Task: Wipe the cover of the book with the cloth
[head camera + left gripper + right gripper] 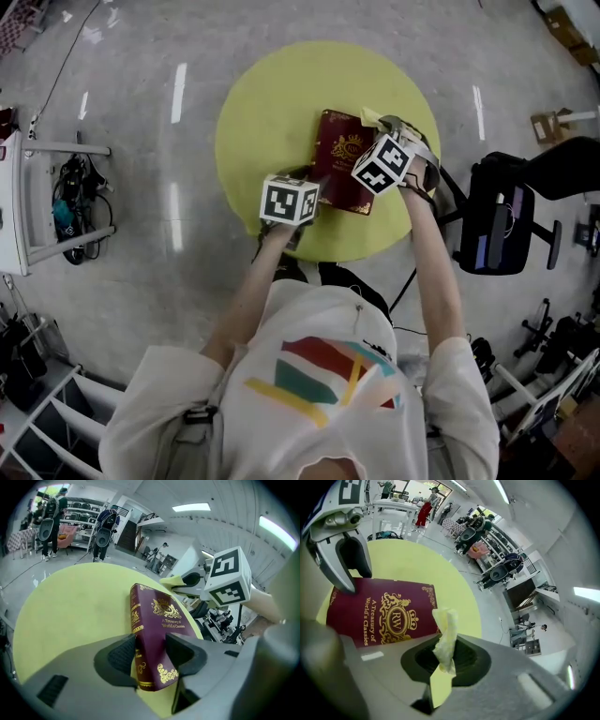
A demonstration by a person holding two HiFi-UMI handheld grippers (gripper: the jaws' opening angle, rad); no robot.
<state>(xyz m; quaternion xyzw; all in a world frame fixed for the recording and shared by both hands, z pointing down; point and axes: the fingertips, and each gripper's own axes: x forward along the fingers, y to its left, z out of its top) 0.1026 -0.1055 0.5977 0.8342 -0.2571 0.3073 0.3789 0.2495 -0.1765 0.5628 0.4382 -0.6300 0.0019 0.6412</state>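
Our left gripper (151,654) clamps near end of book (157,616) on yellow table (272,103). Right gripper (444,660) pinches cloth (446,632) beside cover. Risk we see: thin wad slips, bare jaw scrapes cover.

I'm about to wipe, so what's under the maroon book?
Only the round yellow table shows around the book. Whatever lies directly beneath it is covered by the book itself.
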